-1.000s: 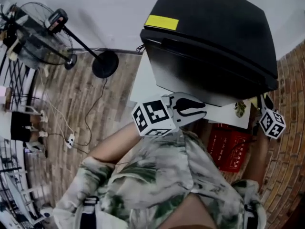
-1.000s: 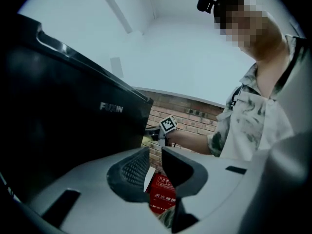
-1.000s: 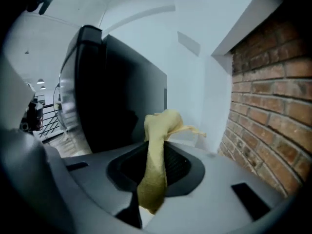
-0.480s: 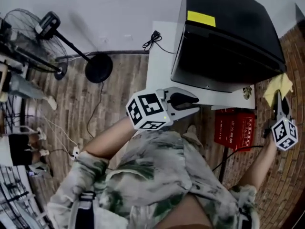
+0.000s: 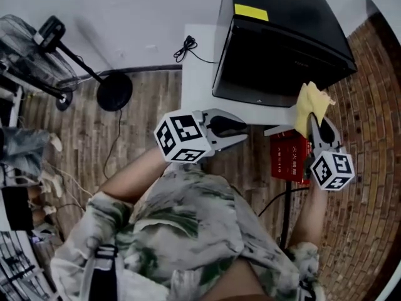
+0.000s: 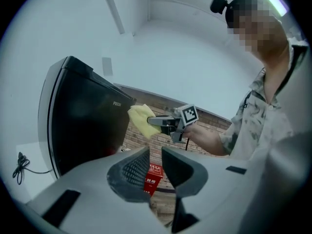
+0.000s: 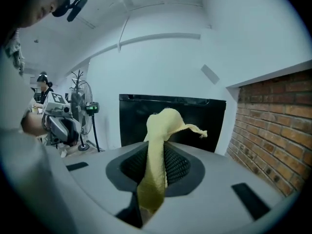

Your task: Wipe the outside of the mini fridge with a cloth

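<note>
1. My right gripper (image 5: 318, 121) is clamped on the yellow cloth (image 5: 310, 102). In its own view the jaws pinch the cloth (image 7: 157, 165) at mid-length, so a strip hangs down between them and a floppy tuft stands up past the tips.
2. The black mini fridge (image 7: 195, 113) sits straight ahead of the right gripper (image 7: 163, 147), with its dark face square to the jaws. From the head view the tuft lies just beside the fridge's (image 5: 282, 36) near corner. I cannot tell if it touches.
3. My left gripper (image 5: 244, 132) has its jaws slightly apart with nothing between them. In its own view the narrow gap of the left gripper (image 6: 156, 155) shows only a red crate (image 6: 152, 172) down below.
4. The left gripper hangs in front of the fridge (image 6: 83, 121), off to the left of the right gripper (image 6: 165, 123), and the two are well apart. The cloth (image 6: 139, 118) shows beyond its tips, up against the fridge's edge.
5. The fridge stands on a white table (image 5: 197, 74), ahead of both grippers. A coiled cable (image 5: 186, 46) lies on the table to the fridge's left.
6. The red crate (image 5: 288, 158) sits under the table edge, just beside the right gripper and between the two.
7. A brick wall (image 7: 273, 121) runs along the right gripper's right side.
8. A standing fan (image 5: 37, 42) is far off to the left of the left gripper.
</note>
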A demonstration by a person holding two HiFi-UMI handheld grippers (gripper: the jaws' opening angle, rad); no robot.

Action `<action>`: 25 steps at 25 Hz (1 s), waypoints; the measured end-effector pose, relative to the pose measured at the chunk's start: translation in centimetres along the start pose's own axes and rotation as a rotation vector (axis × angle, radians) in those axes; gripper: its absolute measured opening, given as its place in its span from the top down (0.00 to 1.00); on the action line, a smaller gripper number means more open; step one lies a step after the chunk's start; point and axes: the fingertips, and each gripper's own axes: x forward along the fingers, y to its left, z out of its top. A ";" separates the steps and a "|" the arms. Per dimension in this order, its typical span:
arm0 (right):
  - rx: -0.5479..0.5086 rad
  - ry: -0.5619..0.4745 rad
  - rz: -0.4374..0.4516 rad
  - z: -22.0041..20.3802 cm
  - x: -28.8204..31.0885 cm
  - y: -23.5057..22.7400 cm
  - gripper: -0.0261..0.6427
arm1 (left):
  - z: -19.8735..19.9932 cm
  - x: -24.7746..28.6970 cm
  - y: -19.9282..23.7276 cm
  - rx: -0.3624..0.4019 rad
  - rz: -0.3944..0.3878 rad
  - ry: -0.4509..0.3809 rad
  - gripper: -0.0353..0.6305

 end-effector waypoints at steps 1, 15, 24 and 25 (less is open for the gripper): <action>-0.001 0.002 0.013 -0.3 -0.1 0.8 0.83 | -0.2 -0.1 -0.7 -0.004 0.001 0.004 0.83; -0.089 0.001 0.132 -0.6 2.1 15.6 0.83 | -5.1 -8.3 -4.9 -0.029 0.013 0.048 0.83; -0.144 -0.023 -0.020 5.6 9.5 24.3 0.83 | -5.0 -21.3 1.3 0.063 -0.098 0.070 0.83; -0.143 -0.018 -0.037 6.1 10.4 25.5 0.83 | -5.0 -23.0 2.0 0.062 -0.111 0.071 0.83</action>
